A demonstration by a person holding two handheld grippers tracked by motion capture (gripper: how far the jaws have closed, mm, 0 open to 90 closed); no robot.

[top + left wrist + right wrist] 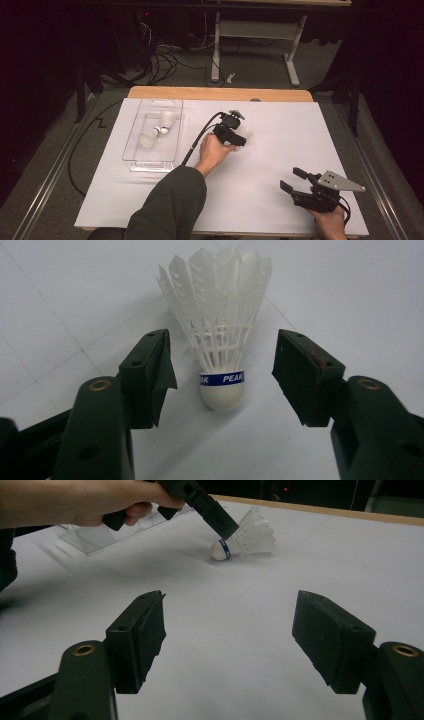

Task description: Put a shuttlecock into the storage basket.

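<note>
While the left gripper (222,377) fingers (150,375) are held wide, untouched, a shuttlecock (220,340) is seen lying between them on the bench (350,300).

Three shuttlecocks are counted on the table: one shuttlecock (220,335) lies loose on the white sheet (280,150), and two more, a second shuttlecock (168,120) and a third shuttlecock (148,139), are seen inside the tray. One clear plastic tray (131,145) is counted. Two hand-held grippers are seen, a left gripper (239,135) and a right gripper (292,181), each with two black jaws, four jaws in all. Two hands are counted, one on each tool. One white sheet is spread over one wooden table (220,93). One blue band is shown around the loose shuttlecock's cork.
</note>
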